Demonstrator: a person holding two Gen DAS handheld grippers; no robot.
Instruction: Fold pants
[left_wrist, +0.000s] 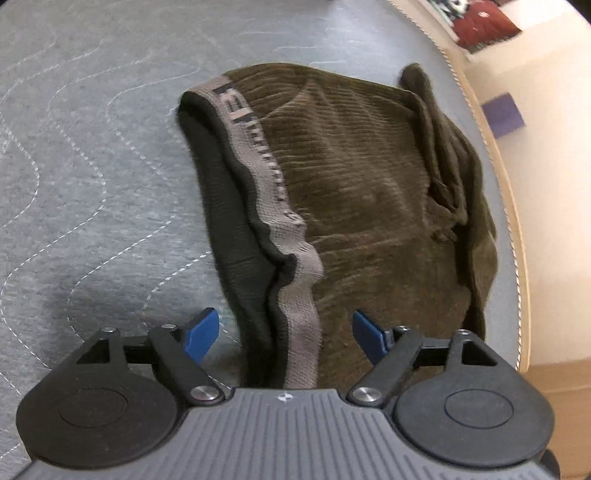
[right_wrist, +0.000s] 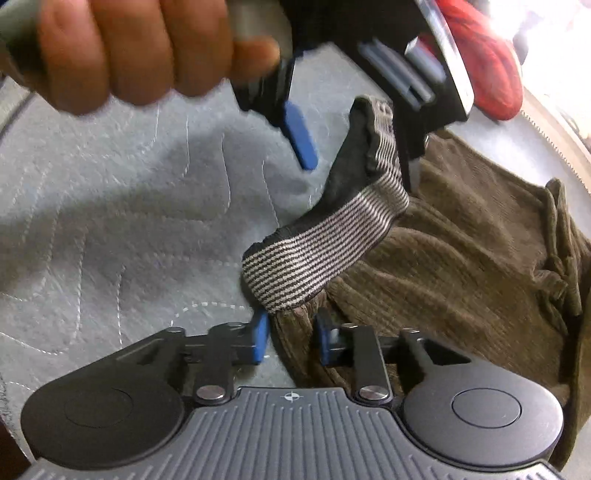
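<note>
Both views are evenly and softly lit, with strong fisheye bending at the edges. In the left wrist view the floor (left_wrist: 535, 74) at upper right is washed out; the pants (left_wrist: 369, 184) show slight smear. In the right wrist view the hand (right_wrist: 122, 48) at upper left is motion-blurred, glare burns the upper right corner, and a soft shadow lies on the mat (right_wrist: 110, 221).
</note>
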